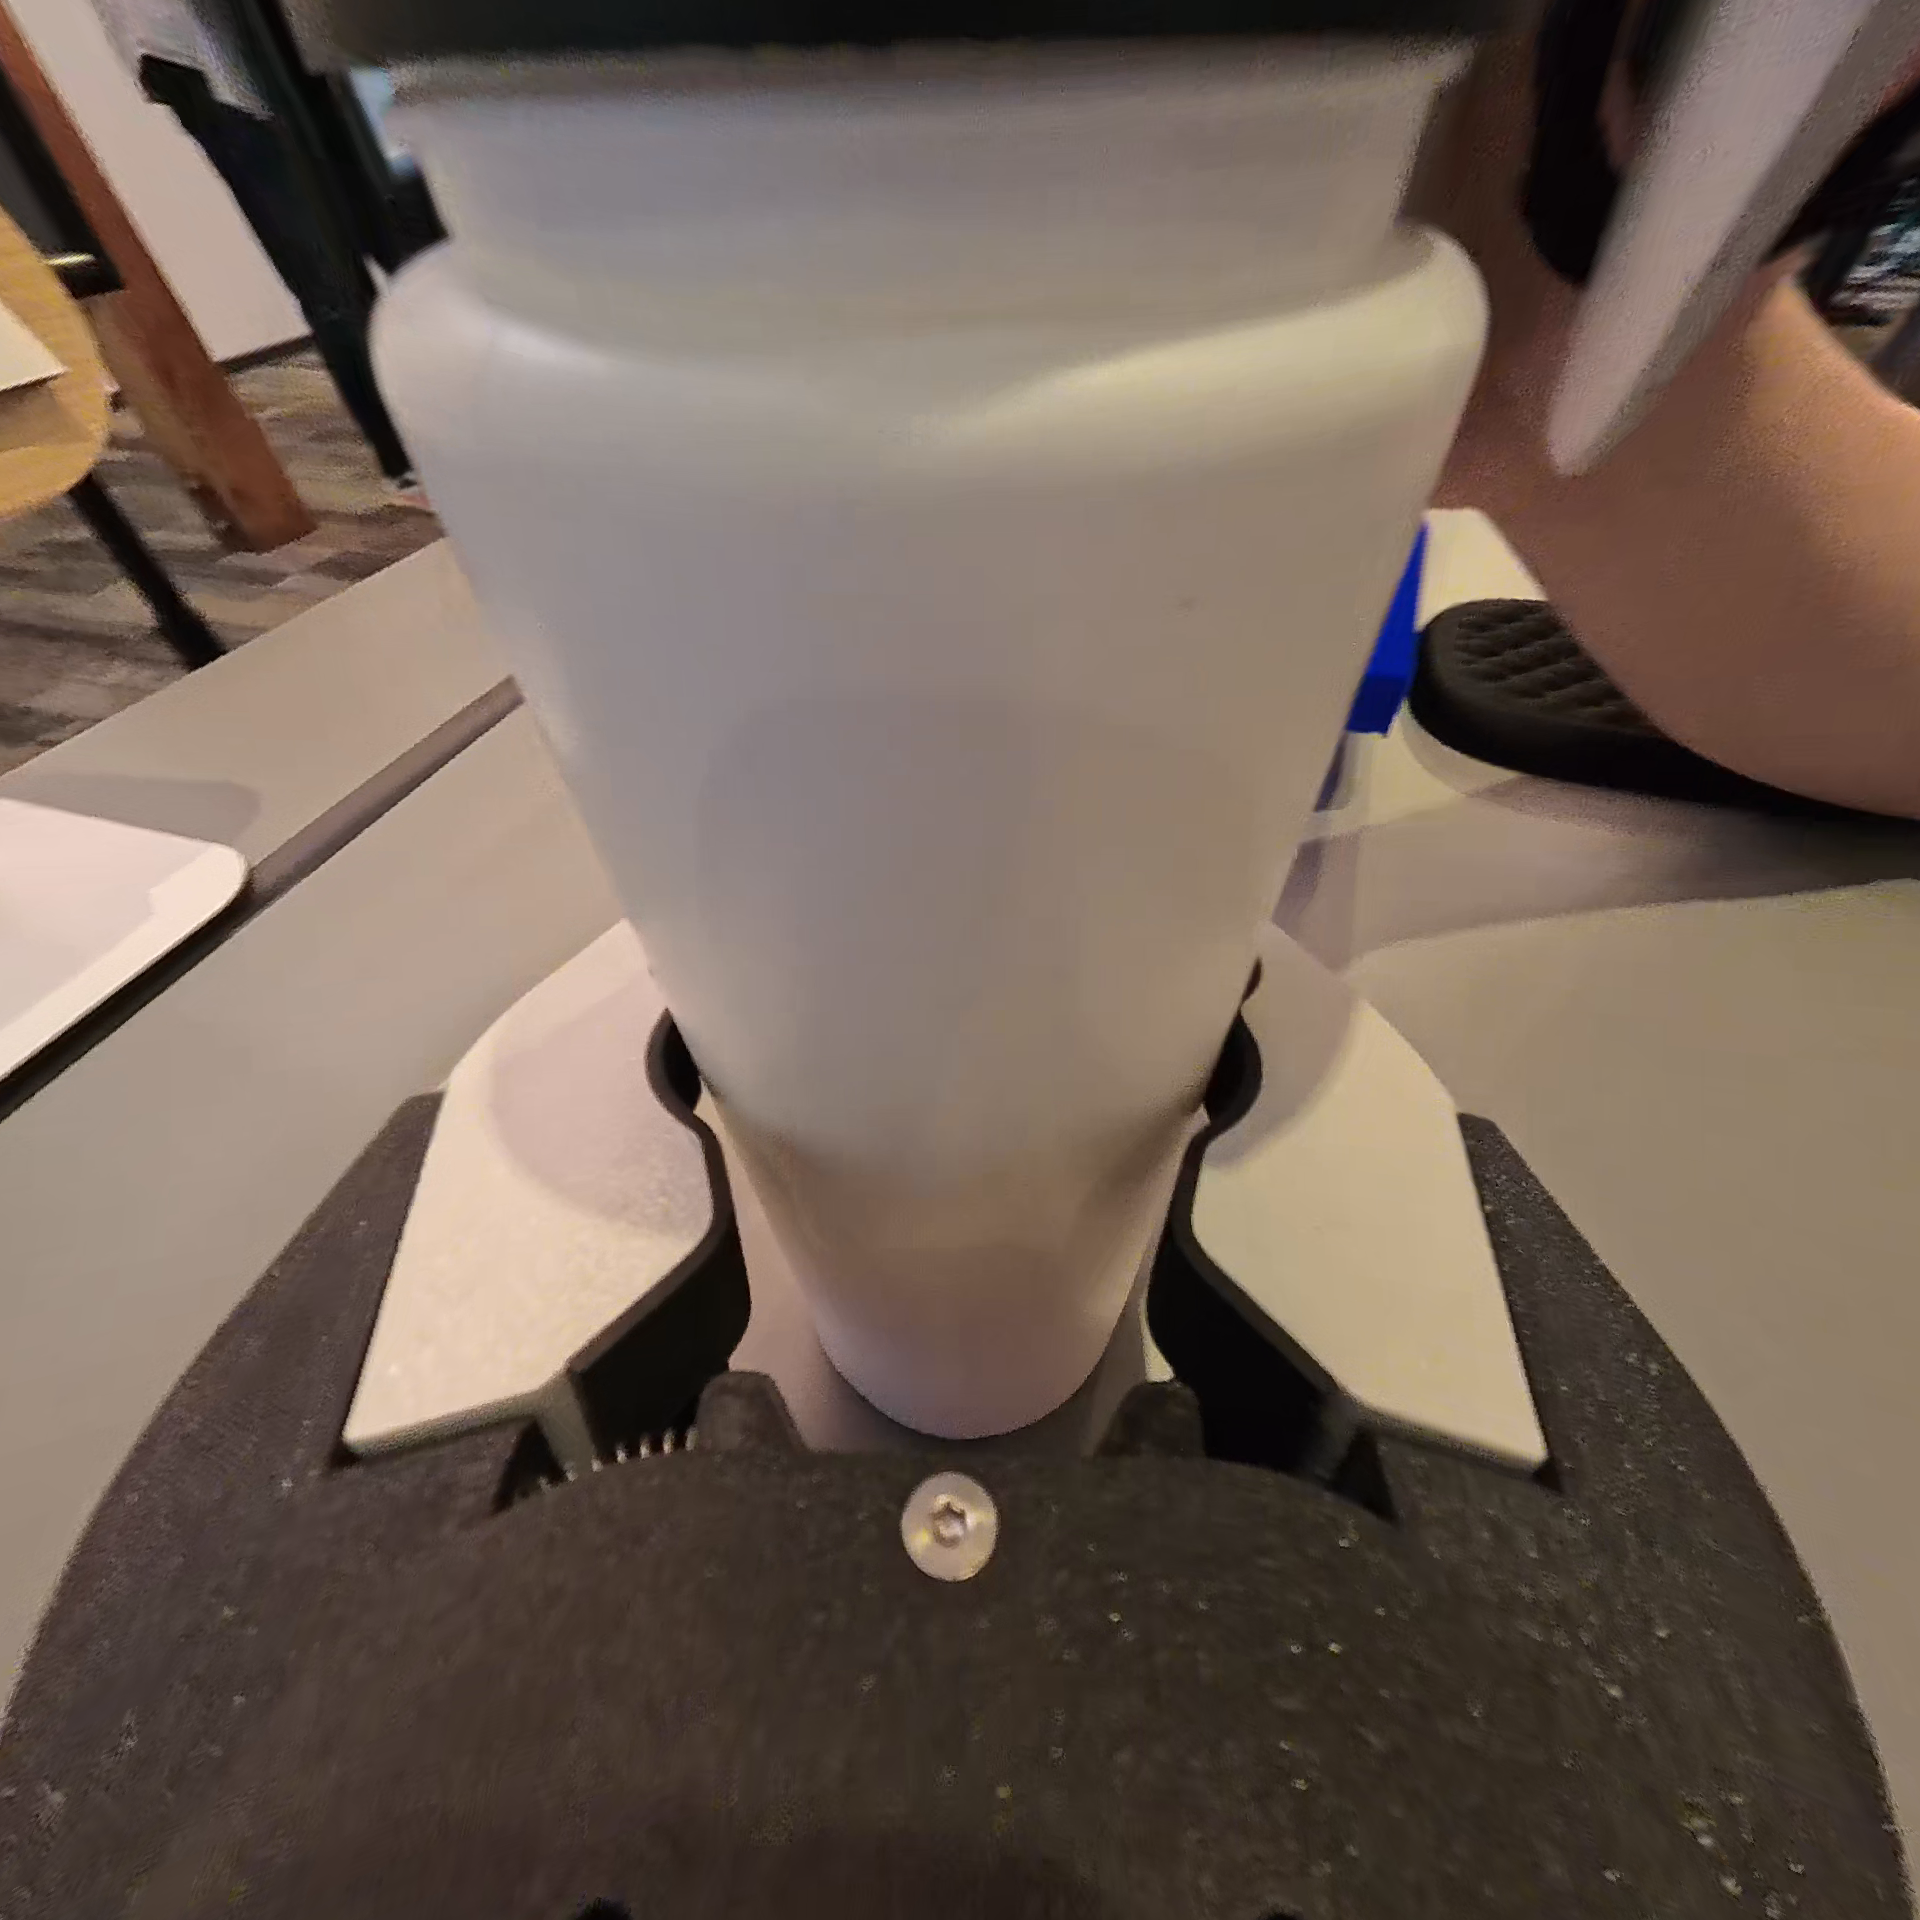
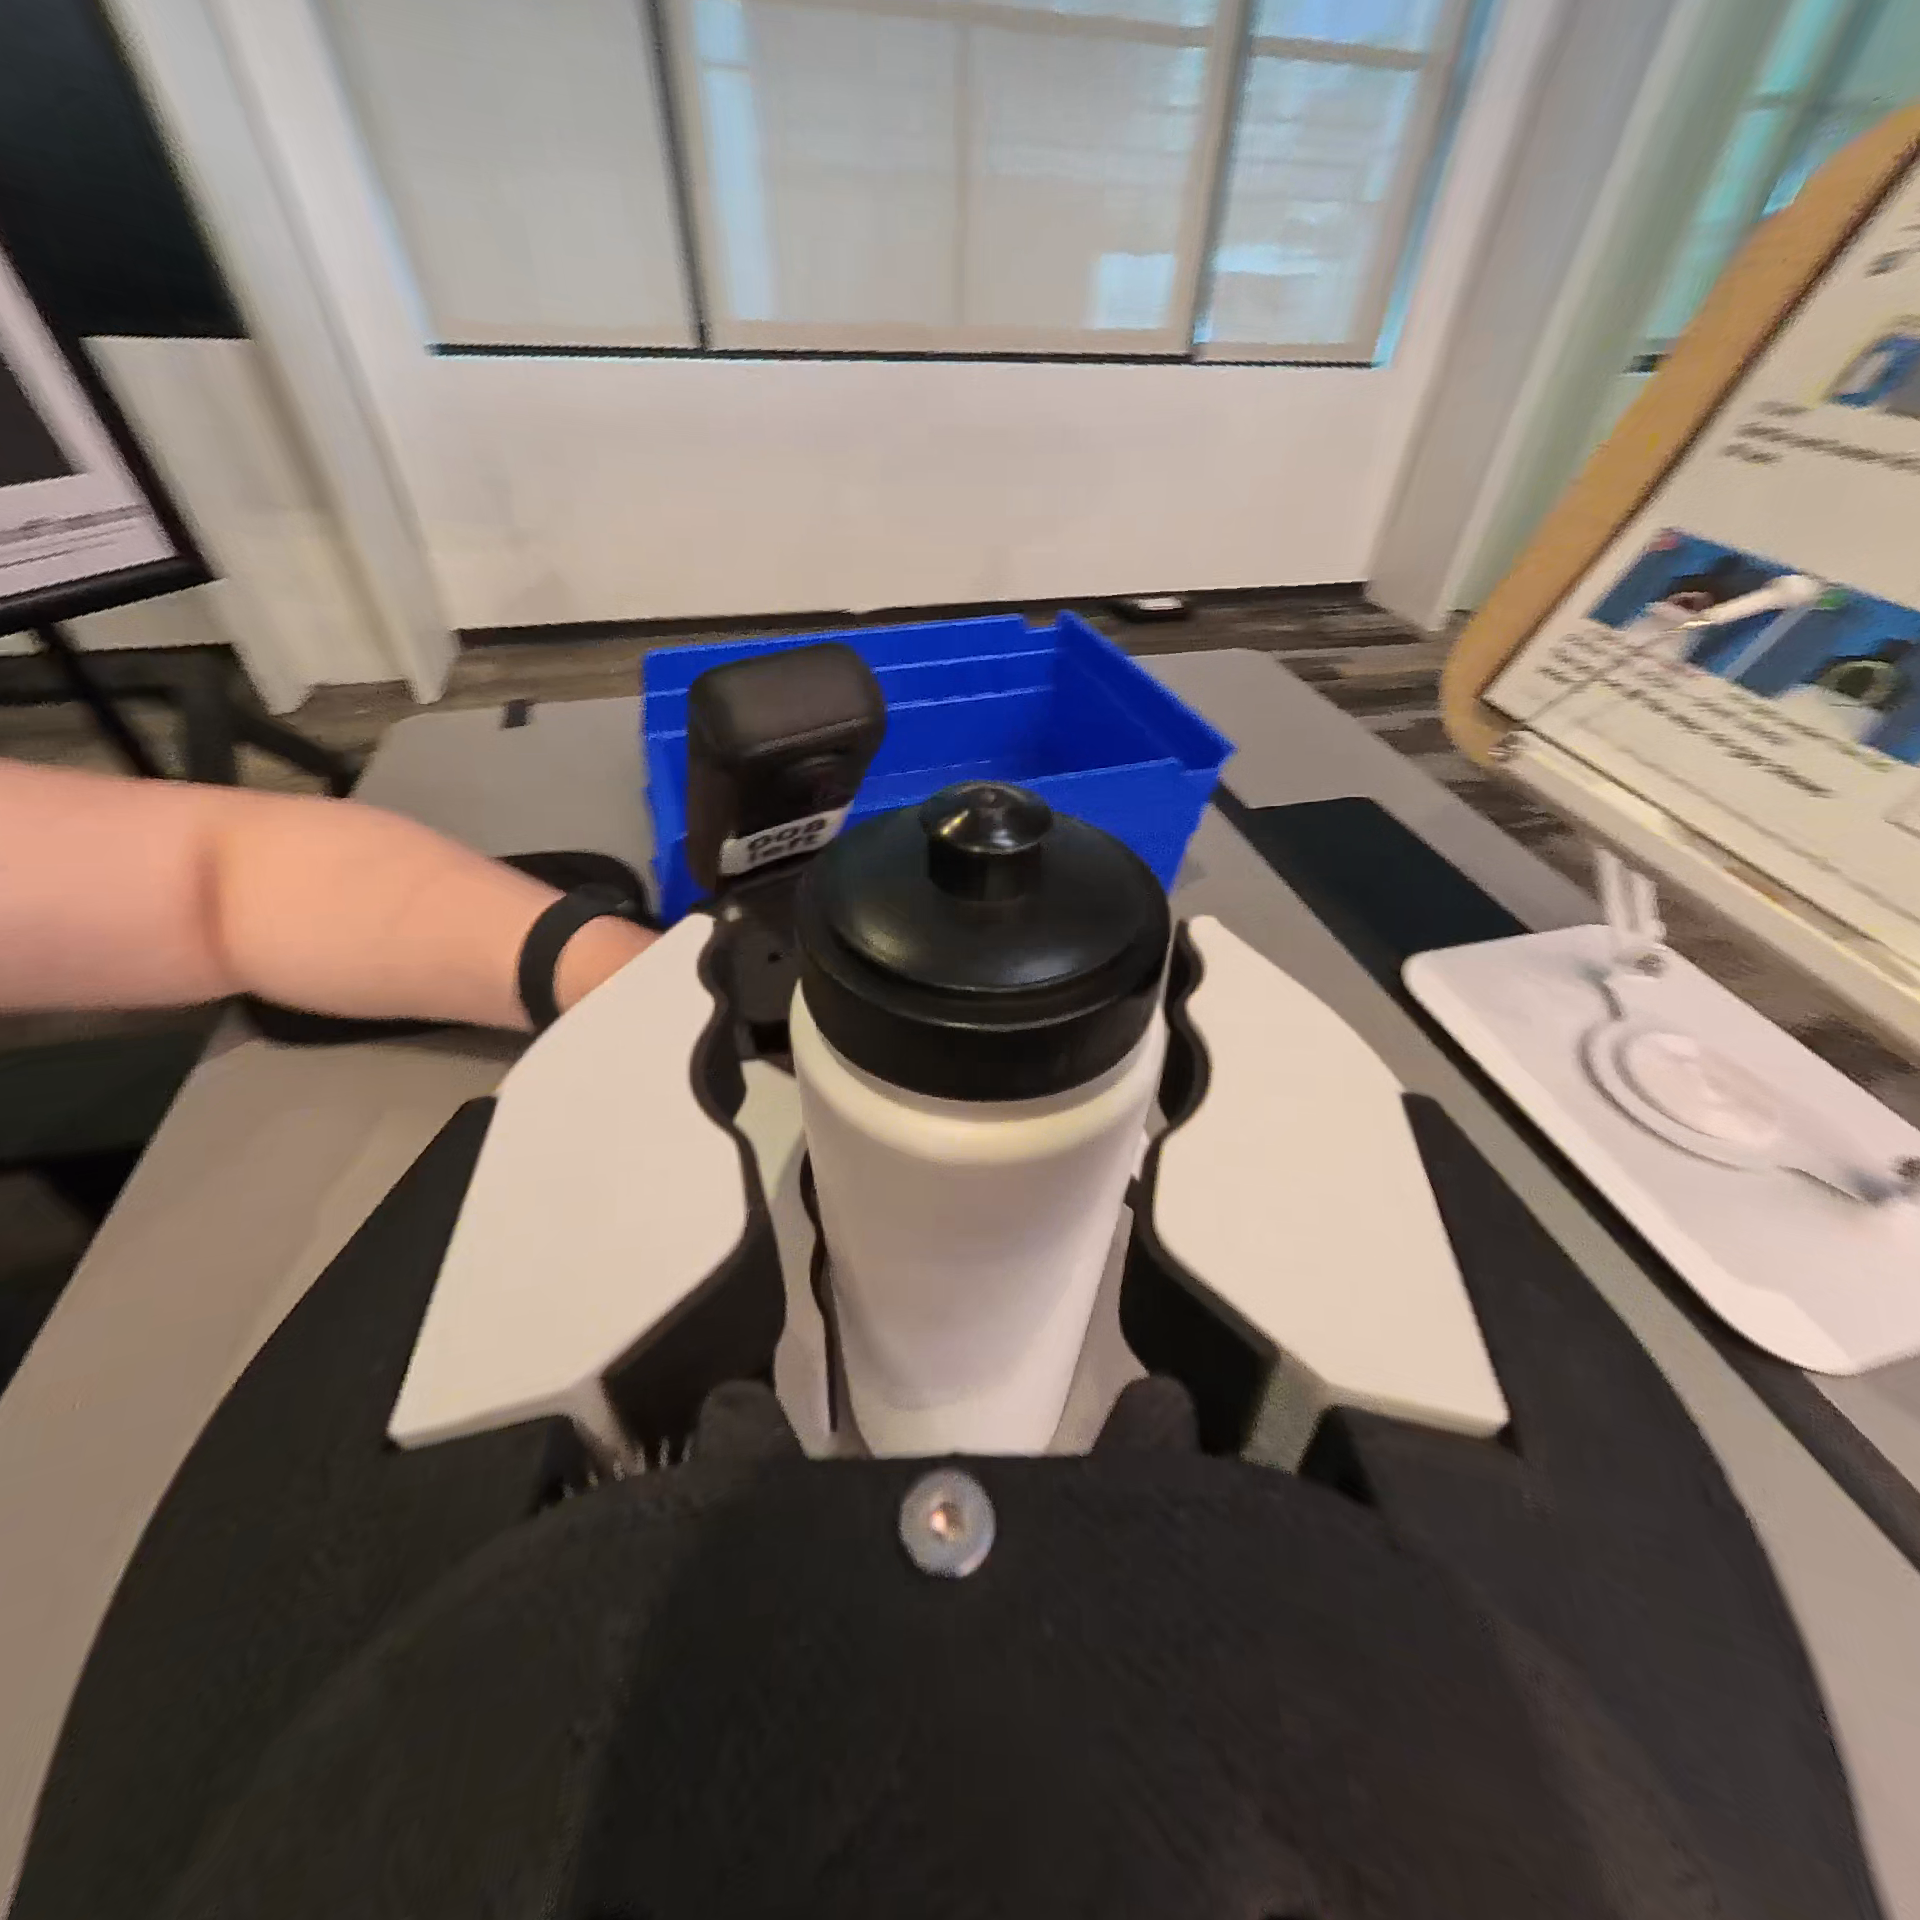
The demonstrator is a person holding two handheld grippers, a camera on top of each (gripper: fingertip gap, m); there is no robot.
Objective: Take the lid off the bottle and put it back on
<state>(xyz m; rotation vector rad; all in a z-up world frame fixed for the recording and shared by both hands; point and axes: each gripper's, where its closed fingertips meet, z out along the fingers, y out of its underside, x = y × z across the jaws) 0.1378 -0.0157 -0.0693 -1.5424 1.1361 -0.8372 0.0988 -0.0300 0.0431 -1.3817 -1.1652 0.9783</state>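
A white bottle [image 2: 956, 1247] with a black lid [image 2: 987, 935] stands upright on the grey table [image 2: 260, 1195]. My right gripper [image 2: 951, 997] is open, its white fingers [image 2: 613, 1143] on either side of the lid with small gaps. In the left wrist view the bottle [image 1: 935, 623] fills the frame. My left gripper [image 1: 956, 1049] is shut on the bottle's lower body. The lid [image 1: 935, 21] shows only as a dark strip at the top edge. One right gripper finger [image 1: 1714, 208] shows at the upper right.
A blue bin [image 2: 987, 727] stands behind the bottle and also shows in the left wrist view [image 1: 1387, 644]. A white stand base [image 2: 1662, 1143] and a poster board [image 2: 1714, 520] are at the right. A person's forearm [image 2: 260, 894] lies across the left. A white plate edge [image 1: 83, 914] is at the left.
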